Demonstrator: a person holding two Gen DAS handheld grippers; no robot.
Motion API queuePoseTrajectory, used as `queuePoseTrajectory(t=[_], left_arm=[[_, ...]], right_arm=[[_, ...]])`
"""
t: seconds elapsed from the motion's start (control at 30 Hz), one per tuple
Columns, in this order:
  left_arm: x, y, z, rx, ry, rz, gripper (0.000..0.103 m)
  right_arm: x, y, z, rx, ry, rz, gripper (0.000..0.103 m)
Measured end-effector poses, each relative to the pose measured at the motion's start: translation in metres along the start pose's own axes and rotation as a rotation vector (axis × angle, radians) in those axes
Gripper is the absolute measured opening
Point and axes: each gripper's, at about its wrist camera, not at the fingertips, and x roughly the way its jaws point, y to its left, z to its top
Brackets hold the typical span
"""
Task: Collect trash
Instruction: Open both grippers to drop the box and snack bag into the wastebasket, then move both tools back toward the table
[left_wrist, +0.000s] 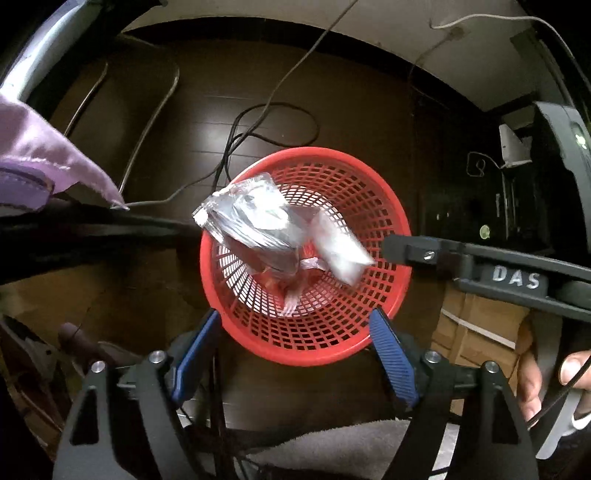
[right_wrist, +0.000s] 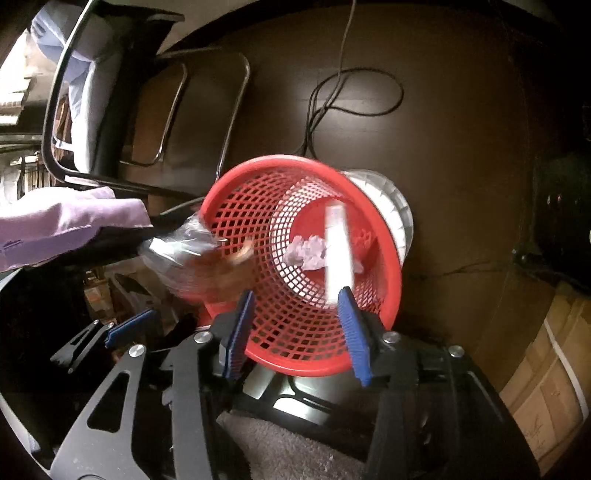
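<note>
Left wrist view shows both grippers' fingers apart over the red basket (left_wrist: 306, 254); a clear wrapper (left_wrist: 255, 229) and white packet (left_wrist: 341, 251), blurred, perhaps falling in; grippers should stay centred above the rim.

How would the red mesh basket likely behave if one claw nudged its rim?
The red mesh basket looks like thin plastic lattice, so probably light and apt to slide. It narrows toward its base, so a push at the rim may tip it. The crumpled wrappers inside likely add little weight.
</note>
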Motion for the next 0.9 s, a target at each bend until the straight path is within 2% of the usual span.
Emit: queuePoseTrajectory(t=[0.27, 0.37, 0.47, 0.53, 0.67, 0.8, 0.9], left_arm=[[-0.022, -0.009, -0.015, 0.026, -0.026, -0.016, 0.08], [-0.037, -0.017, -0.024, 0.045, -0.051, 0.007, 0.08], [-0.054, -0.023, -0.035, 0.062, -0.082, 0.036, 0.08], [-0.067, -0.026, -0.037, 0.068, -0.088, 0.053, 0.08], [-0.111, -0.036, -0.044, 0.095, -0.214, 0.134, 0.08], [-0.152, -0.043, -0.058, 0.096, -0.286, 0.108, 0.08], [-0.191, -0.05, -0.078, 0.115, -0.386, 0.143, 0.08]], right_arm=[[-0.028, 0.008, -0.006, -0.004, -0.043, 0.004, 0.05], [-0.045, 0.021, -0.01, -0.043, -0.079, -0.006, 0.052], [-0.066, 0.033, -0.013, -0.071, -0.123, -0.018, 0.059], [-0.079, 0.038, -0.014, -0.049, -0.148, -0.031, 0.068], [-0.117, 0.054, -0.019, -0.03, -0.221, -0.036, 0.068], [-0.163, 0.079, -0.035, -0.09, -0.337, -0.081, 0.071], [-0.19, 0.096, -0.048, -0.128, -0.409, -0.095, 0.074]])
